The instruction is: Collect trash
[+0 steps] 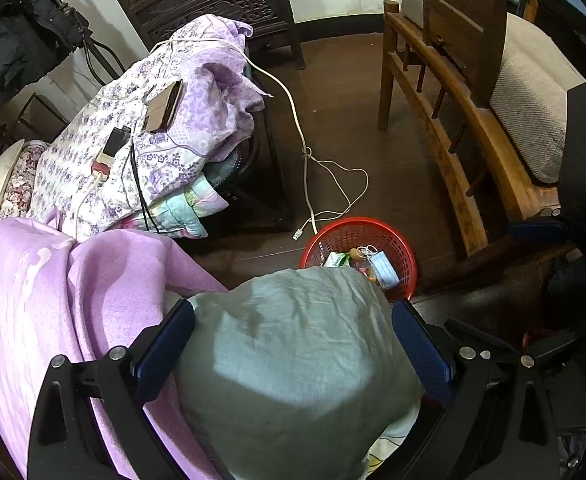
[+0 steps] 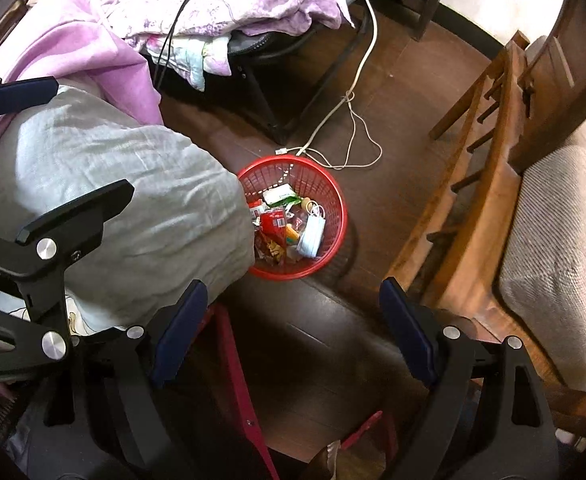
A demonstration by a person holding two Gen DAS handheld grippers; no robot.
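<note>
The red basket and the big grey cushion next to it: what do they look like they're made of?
The red basket looks like moulded plastic: a glossy rim and an open lattice wall you can see through. The grey cushion looks like soft matte woven fabric, perhaps cotton or linen, over stuffing: fine creases run across a rounded bulge. The fibre itself can't be told.

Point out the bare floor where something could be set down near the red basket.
Bare dark floor lies between the red basket and the right gripper, and between the basket and the wooden chair. Behind the basket it is crowded: the white cable loops there, beside the dark stand. The grey-green pillow between the left gripper fingers overhangs the basket's left rim.
</note>
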